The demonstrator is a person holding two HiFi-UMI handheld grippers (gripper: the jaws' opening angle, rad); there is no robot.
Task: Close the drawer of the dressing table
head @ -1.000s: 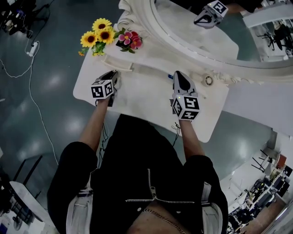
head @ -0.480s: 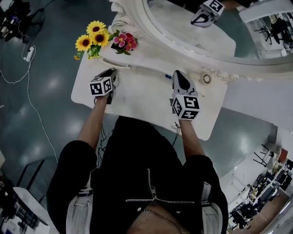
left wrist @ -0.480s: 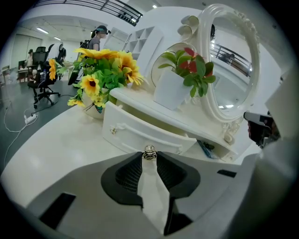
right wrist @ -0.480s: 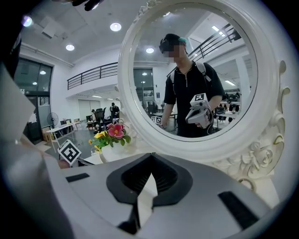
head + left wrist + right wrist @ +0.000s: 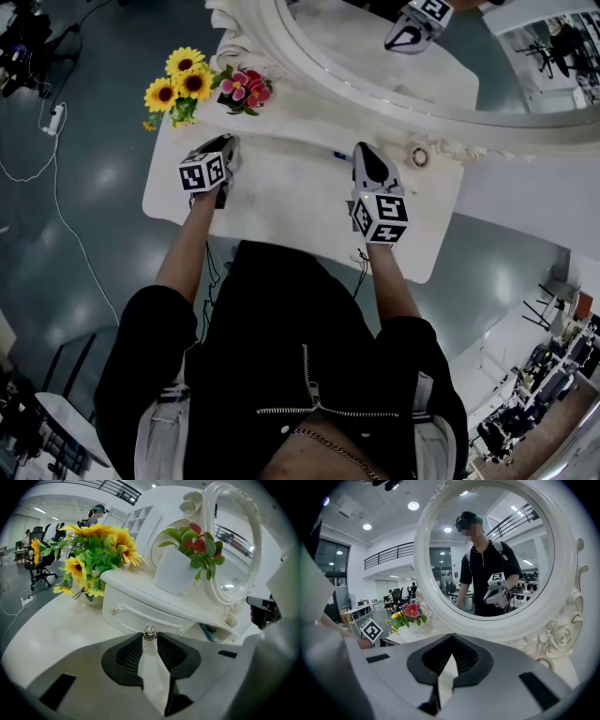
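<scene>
The small white drawer (image 5: 136,617) under the mirror base stands pulled out a little, and a gap at its right end shows blue things inside (image 5: 206,632). Its metal knob (image 5: 150,633) sits between the tips of my left gripper (image 5: 150,637), which is shut on it. In the head view the left gripper (image 5: 228,145) points at the drawer front (image 5: 277,142) on the white dressing table (image 5: 281,202). My right gripper (image 5: 367,152) hovers over the tabletop, aimed at the mirror; its jaws (image 5: 451,654) are shut with nothing in them.
Sunflowers (image 5: 178,82) and a white pot of pink flowers (image 5: 239,89) stand at the back left, just above the drawer. The big oval mirror (image 5: 394,66) fills the back. A small round ornament (image 5: 417,156) lies at its foot. Cables (image 5: 52,117) trail on the floor to the left.
My left gripper has moved toward the mirror base and the flowers, still on the knob. The right gripper has stayed where it was.
</scene>
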